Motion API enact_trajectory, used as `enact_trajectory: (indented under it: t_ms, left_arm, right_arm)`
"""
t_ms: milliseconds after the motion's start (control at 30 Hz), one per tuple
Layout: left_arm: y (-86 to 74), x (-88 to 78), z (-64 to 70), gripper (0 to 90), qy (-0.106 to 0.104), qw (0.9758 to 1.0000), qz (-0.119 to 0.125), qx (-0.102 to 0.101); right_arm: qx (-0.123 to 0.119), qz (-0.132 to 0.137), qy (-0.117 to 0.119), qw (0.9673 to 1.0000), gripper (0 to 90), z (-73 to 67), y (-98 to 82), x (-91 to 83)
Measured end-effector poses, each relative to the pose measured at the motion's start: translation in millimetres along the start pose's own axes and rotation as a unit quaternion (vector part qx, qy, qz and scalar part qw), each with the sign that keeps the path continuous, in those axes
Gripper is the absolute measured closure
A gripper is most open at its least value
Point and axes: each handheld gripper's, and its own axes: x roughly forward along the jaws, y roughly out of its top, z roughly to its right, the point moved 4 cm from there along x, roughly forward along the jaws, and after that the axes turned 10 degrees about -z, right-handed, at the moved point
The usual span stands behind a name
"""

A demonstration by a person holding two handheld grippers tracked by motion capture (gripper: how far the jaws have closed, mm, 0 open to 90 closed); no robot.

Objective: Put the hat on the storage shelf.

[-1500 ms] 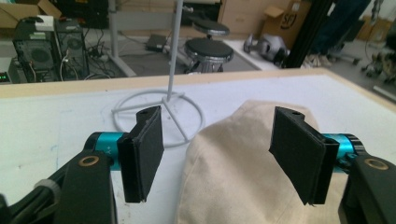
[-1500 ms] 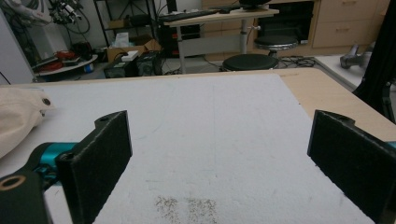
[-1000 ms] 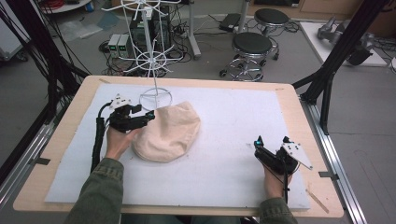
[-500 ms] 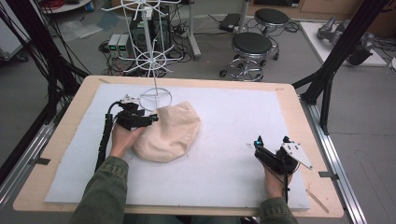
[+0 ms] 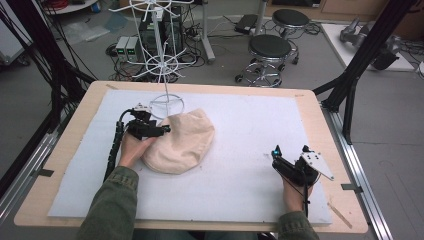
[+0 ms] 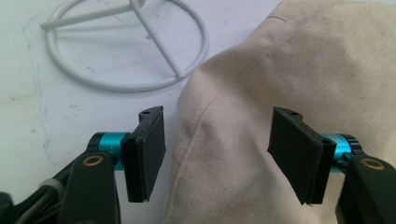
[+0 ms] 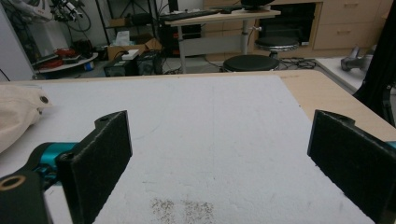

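A cream cloth cap point(image 5: 181, 141) lies on the white mat left of centre. My left gripper point(image 5: 162, 129) is at the cap's left edge, open, with its jaws straddling the cap's seamed rim point(image 6: 205, 140); nothing is clamped between them. In the left gripper view my left gripper point(image 6: 217, 154) has the cap's fabric point(image 6: 289, 65) between and beyond its jaws. My right gripper point(image 5: 282, 159) rests near the mat's front right, open wide and empty. In the right gripper view my right gripper point(image 7: 219, 158) faces bare mat, with the cap's edge point(image 7: 18, 114) far to its left.
A white wire stand point(image 5: 165, 65) rises behind the cap; its ring base point(image 6: 126, 51) sits on the mat just beyond my left gripper. The white mat point(image 5: 260, 120) covers a wooden table point(image 5: 65, 125). Stools point(image 5: 270, 47) and cables lie on the floor behind.
My left gripper has moved right and slightly forward onto the cap's left edge. The right gripper has stayed in place.
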Motion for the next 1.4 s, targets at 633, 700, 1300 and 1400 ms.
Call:
enact_trajectory:
  t_ms: [633,700,1300,1400]
  left_arm:
    - [-5.8,16.9,7.2,66.3,0.053,0.9943,-0.075,0.053]
    - [-4.8,10.4,4.5,70.4,0.035,0.9955,-0.068,0.056]
    - [6.3,-37.3,6.2,79.5,-0.093,0.9928,0.051,0.056]
    - [10.3,-55.2,18.2,79.4,-0.116,0.9868,0.089,0.069]
  right_arm:
    - [0.0,0.0,-0.001,1.0,5.4,0.6,0.3,-1.3]
    - [0.004,-0.001,0.001,1.0,5.4,1.0,0.2,-1.1]
    - [0.018,0.002,0.005,0.9998,5.4,4.5,1.5,-2.9]
    - [0.019,0.003,0.004,0.9998,5.4,5.7,1.6,-3.2]
